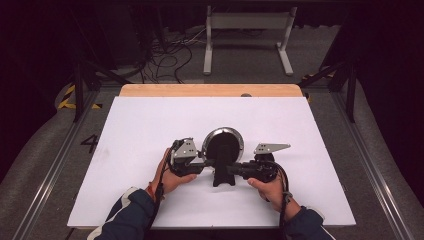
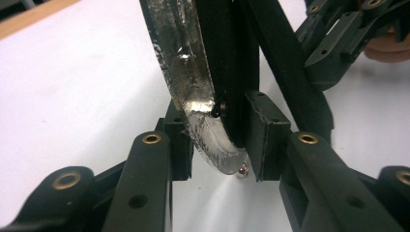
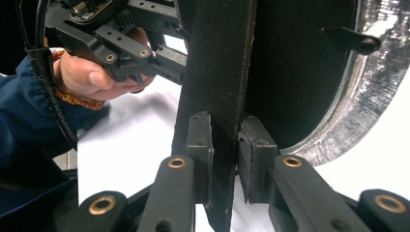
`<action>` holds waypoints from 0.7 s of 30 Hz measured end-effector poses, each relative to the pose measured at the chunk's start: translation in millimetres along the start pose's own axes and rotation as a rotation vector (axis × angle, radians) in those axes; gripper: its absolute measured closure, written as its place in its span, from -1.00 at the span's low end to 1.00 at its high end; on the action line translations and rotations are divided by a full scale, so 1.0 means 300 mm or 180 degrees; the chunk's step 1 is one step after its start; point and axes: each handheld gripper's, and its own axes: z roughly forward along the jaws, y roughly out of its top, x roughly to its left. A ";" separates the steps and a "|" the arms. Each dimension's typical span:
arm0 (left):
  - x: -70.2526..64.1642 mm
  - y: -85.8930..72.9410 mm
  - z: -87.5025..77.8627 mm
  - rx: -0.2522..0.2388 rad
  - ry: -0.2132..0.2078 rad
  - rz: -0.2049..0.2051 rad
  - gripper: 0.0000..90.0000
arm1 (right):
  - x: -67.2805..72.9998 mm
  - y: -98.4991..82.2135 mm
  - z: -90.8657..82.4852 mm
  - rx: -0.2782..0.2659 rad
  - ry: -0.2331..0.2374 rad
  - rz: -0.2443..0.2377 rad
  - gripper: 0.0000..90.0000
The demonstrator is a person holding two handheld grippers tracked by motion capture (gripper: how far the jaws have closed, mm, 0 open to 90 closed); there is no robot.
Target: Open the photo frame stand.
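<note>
A round frame [image 1: 223,141] with a silver rim and a black back stands upright on the white sheet, propped on its black stand leg [image 1: 222,177]. My left gripper [image 1: 202,163] comes in from the left. In the left gripper view its pads [image 2: 263,137] press on the frame's lower edge [image 2: 193,92], silver rim on one side and black back on the other. My right gripper [image 1: 236,169] comes from the right and is shut on the stand leg [image 3: 217,87]. The frame's back [image 3: 300,72] rises behind that leg. Each gripper view also shows the other gripper, the right gripper [image 2: 338,43] and the left gripper [image 3: 159,53].
The white sheet [image 1: 150,125] covers the table, with a wooden strip [image 1: 210,90] along the far edge. Beyond it lie floor cables [image 1: 170,55] and a white metal stand [image 1: 247,22]. Metal rails run along both sides of the table.
</note>
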 end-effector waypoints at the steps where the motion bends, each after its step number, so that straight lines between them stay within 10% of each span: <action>1: 0.000 0.000 0.001 -0.0010 0.0017 0.0006 0.48 | 0.001 0.001 -0.001 0.0000 0.0000 -0.0006 0.72; 21: 0.014 0.000 0.006 -0.0061 0.0288 0.0124 0.59 | 0.001 0.020 -0.018 -0.0075 0.0055 0.0070 0.64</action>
